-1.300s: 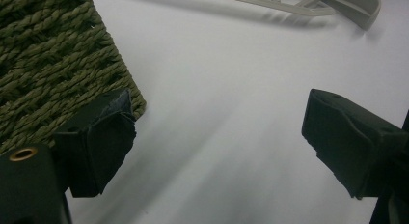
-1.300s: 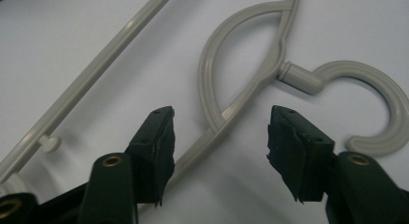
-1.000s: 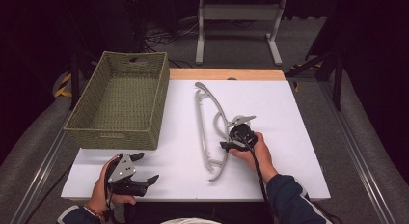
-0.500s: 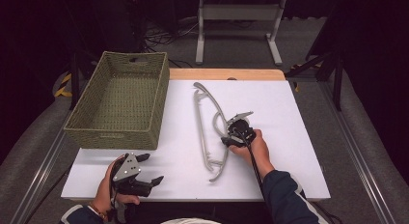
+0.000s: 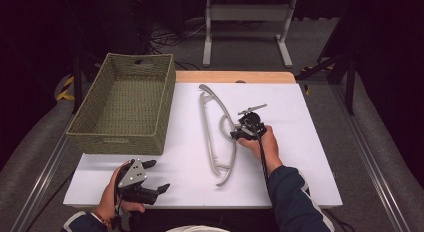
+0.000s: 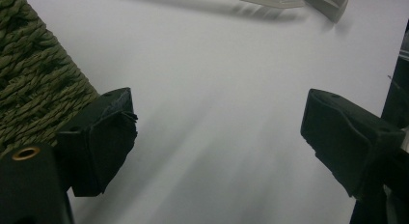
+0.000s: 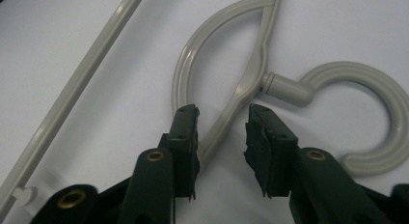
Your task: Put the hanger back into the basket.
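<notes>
Hanger (image 7: 251, 79) between right tool (image 7: 222, 132) jaws

White table (image 5: 310, 142), grey hanger (image 5: 210, 127), perhaps wicker basket (image 5: 120, 142)

Bright white table (image 5: 310, 157), dark surroundings (soft shadows, slight close-up blur)

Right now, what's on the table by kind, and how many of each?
Grey plastic hanger: 1
Green woven basket: 1
Hand-held gripper: 2, left and right
Total: 4
</notes>
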`<state>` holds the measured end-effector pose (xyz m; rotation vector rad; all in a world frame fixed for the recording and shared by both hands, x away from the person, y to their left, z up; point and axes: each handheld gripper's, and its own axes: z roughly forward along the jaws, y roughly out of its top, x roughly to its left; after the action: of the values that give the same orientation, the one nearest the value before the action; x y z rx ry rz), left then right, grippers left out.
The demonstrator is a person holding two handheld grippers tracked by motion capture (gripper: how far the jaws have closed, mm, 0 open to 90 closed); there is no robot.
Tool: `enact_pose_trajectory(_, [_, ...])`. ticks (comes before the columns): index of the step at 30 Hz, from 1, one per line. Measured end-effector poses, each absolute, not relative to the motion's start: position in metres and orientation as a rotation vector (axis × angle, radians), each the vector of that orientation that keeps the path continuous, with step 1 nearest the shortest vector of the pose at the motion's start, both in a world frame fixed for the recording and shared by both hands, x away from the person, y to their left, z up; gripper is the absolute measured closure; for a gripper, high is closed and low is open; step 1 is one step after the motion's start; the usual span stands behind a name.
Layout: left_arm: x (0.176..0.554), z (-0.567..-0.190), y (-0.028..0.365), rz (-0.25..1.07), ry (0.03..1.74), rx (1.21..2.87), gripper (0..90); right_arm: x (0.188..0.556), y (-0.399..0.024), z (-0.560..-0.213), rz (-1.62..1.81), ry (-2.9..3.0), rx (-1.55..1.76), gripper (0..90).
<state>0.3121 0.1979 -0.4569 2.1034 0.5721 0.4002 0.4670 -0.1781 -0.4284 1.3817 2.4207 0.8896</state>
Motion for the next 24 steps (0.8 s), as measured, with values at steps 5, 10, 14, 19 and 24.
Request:
enact_pose_trajectory(5, [0.310,-0.456,0.196,0.406,0.564,2.117,12.9,0.484,-0.171,-0.425,0.797,2.505,1.449,64.0])
enact_pose_trajectory(10, [0.310,-0.456,0.197,0.406,0.563,2.115,13.0,0.496,-0.165,-0.429,0.688,2.521,1.480,65.8])
enact_pose_trajectory(14, [0.310,-0.457,0.197,0.402,0.562,2.123,13.0,0.497,-0.158,-0.428,0.617,2.512,1.472,65.9])
enact_pose_trajectory(19, [0.309,-0.456,0.195,0.399,0.554,2.124,13.0,0.497,-0.157,-0.428,0.609,2.505,1.480,66.7])
enact_pose_trajectory(24, [0.310,-0.457,0.194,0.394,0.554,2.126,13.1,0.497,-0.156,-0.427,0.592,2.485,1.476,72.5])
